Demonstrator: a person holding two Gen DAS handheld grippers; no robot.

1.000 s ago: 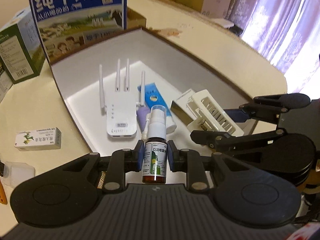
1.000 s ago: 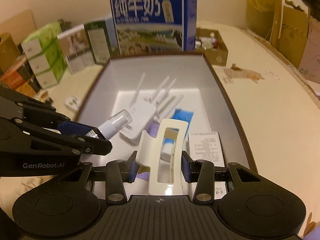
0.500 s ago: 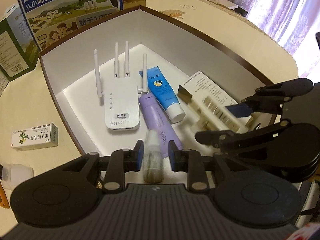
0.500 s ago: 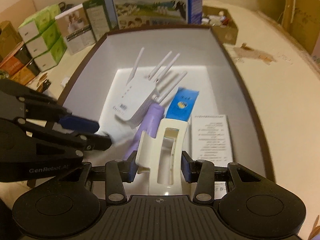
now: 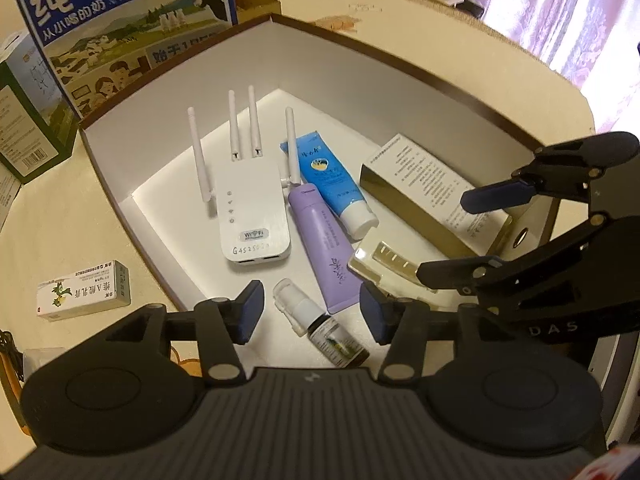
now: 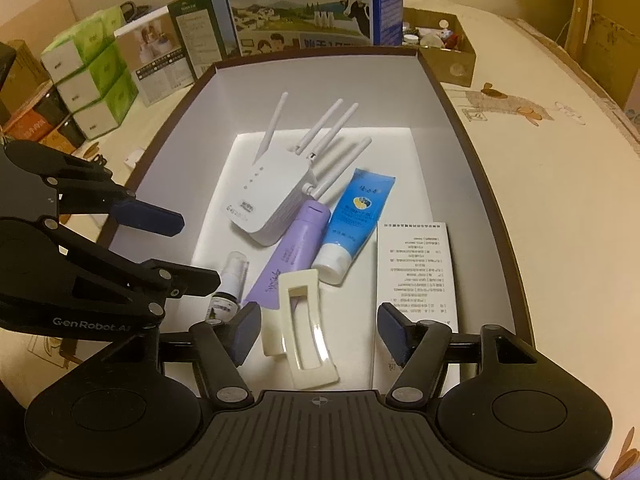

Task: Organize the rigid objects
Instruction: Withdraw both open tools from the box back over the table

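Plastic, light and stiff: the spray bottle (image 5: 320, 322) and cream clip (image 6: 300, 328) lie released at the tray's (image 6: 472, 148) 6 o'clock end. Both claws, left (image 5: 312, 316) and right (image 6: 318, 330), have just been opening and stand clear. Regrip the bottle's body, the clip's long sides.

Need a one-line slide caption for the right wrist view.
Right claw open over the cream hair clip lying in the box, beside tubes and a WiFi extender.
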